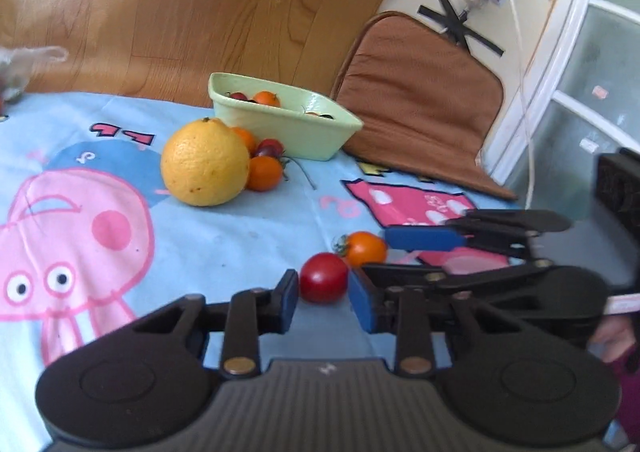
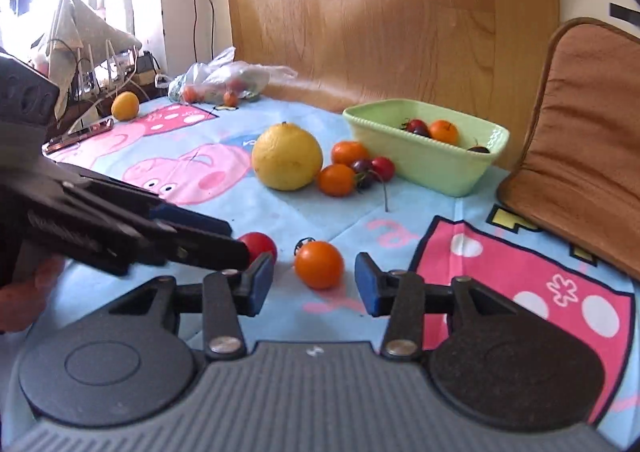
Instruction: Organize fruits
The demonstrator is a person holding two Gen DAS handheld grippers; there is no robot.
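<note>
Wood panelling backs a counter spread with a blue cartoon cloth. Nearest the cameras lie a round, glossy red tomato and an orange tomato, its green calyx turned up and leftward. Left gripper has its pads flanking the red one, a sliver of gap visible each side. Right gripper stands apart around the orange one, not touching. Behind, a big yellow citrus sits beside a green dish.
</note>
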